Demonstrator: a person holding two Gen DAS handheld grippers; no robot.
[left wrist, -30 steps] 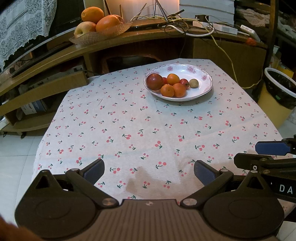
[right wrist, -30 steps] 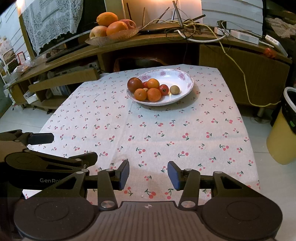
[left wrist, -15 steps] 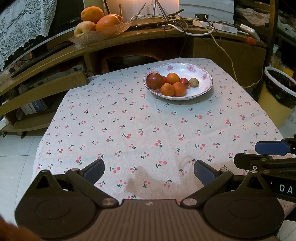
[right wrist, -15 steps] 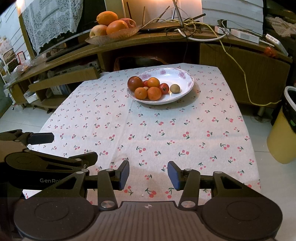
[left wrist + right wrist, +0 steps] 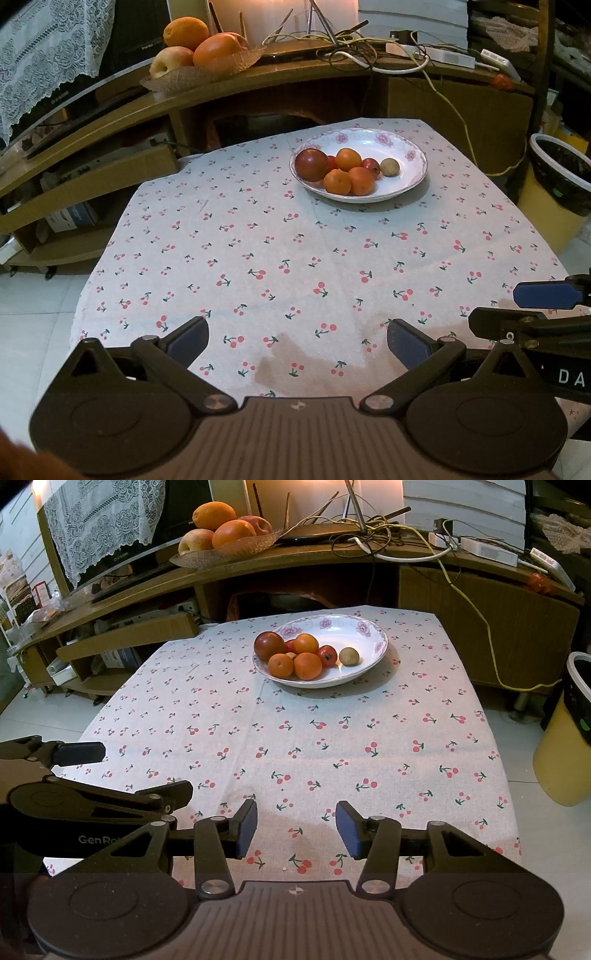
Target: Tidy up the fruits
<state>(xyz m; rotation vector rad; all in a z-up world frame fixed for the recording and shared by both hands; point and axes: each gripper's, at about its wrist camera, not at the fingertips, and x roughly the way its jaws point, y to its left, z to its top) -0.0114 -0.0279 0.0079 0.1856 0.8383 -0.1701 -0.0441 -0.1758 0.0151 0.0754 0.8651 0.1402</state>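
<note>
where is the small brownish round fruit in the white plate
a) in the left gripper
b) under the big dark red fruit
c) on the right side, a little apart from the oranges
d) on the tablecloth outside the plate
c: the small brownish fruit lies inside the white plate, to the right of the oranges, with bare plate between them.

Fruit count, two dishes
Plate [image 5: 373, 653]: 3 oranges [image 5: 307, 665], 1 dark red apple [image 5: 269, 646], 2 small red fruits [image 5: 327, 655], 1 brown round fruit [image 5: 348, 656]. Shelf tray [image 5: 207, 557]: 2 oranges, 2 apples.
</note>
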